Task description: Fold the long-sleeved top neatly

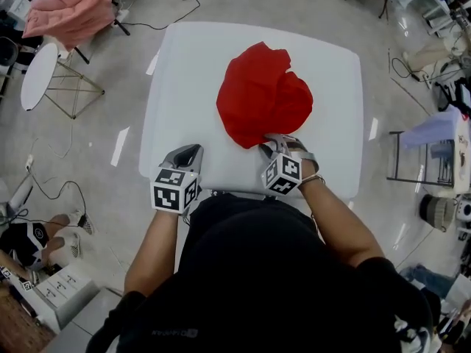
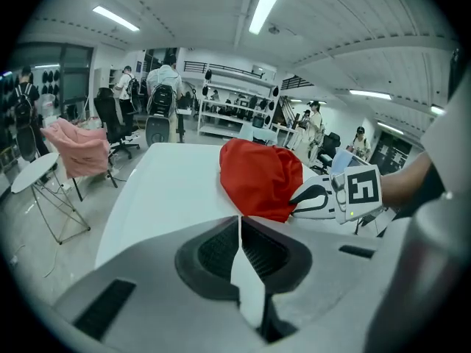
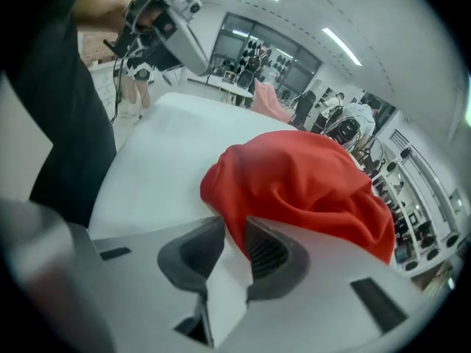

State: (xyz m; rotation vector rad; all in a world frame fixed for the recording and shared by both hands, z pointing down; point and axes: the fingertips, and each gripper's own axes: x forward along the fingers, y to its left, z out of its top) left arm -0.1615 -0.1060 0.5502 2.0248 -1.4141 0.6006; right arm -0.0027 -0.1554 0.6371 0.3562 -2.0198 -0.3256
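Red top (image 1: 263, 94), crumpled in a loose heap on white table (image 1: 184, 72) — left gripper (image 1: 191, 151) closed tight, empty; right gripper (image 1: 275, 147) parted, cloth edge between its tips.

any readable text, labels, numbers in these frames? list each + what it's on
Nothing legible in any view.
Pale print on the person's black shirt: too small and blurred to read.
On the left gripper and right gripper, each marker cube shows black-and-white square patterns only, no letters or digits.
The red top and white table: no print visible.
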